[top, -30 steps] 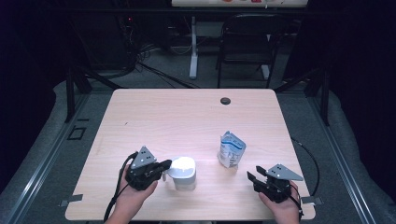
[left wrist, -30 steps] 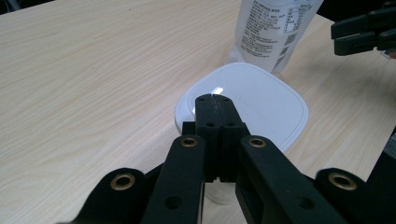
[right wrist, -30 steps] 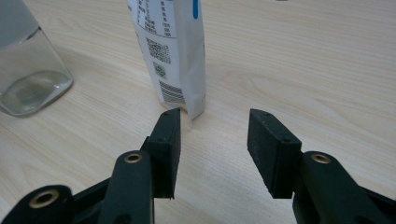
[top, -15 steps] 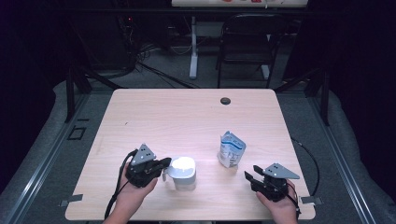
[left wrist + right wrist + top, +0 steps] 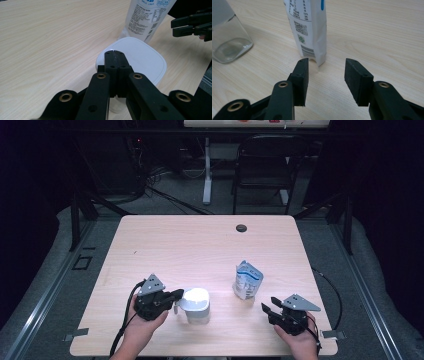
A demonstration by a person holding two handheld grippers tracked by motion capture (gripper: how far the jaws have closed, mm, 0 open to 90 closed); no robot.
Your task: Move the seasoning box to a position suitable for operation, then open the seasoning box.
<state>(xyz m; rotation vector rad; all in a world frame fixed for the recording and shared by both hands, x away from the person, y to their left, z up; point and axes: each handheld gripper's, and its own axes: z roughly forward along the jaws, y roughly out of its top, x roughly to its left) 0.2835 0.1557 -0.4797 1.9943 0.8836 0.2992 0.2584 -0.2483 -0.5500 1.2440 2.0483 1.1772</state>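
A clear container with a white lid (image 5: 196, 298) stands near the table's front, left of centre. My left gripper (image 5: 177, 295) lies level beside it, pointing right; its jaws are shut, and their tips (image 5: 114, 53) rest at the near edge of the lid (image 5: 142, 60). A white and blue pouch (image 5: 248, 280) stands upright to the right. My right gripper (image 5: 267, 306) sits just in front of and to the right of the pouch (image 5: 310, 30), open, with nothing between its pads (image 5: 302, 72). The container's clear wall (image 5: 227, 37) shows at far left in the right gripper view.
The light wooden table (image 5: 200, 245) has a small dark round hole (image 5: 241, 228) near its far edge. A dark chair (image 5: 262, 175) and a white post (image 5: 206, 170) stand on the floor beyond. My other gripper (image 5: 191, 23) shows at the upper right of the left gripper view.
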